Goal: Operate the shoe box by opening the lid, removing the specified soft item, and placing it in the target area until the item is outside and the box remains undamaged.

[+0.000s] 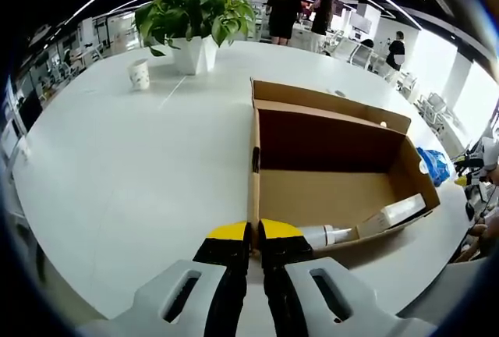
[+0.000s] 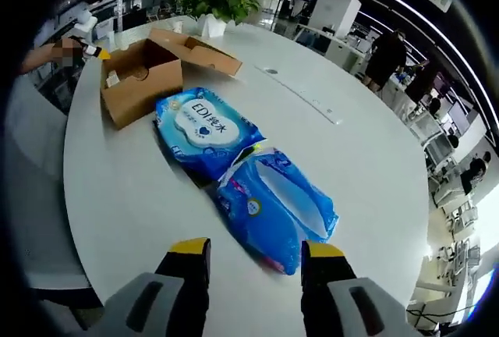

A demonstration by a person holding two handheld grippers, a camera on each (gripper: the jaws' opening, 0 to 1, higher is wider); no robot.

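The left gripper (image 1: 255,237) pinches its fingers on the near wall of the open shoe box (image 1: 335,196).

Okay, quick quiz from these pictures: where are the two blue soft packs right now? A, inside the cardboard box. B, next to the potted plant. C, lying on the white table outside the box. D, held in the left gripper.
C: in the right gripper view the two blue soft packs lie on the white table, outside the open cardboard box, ahead of the open right gripper.
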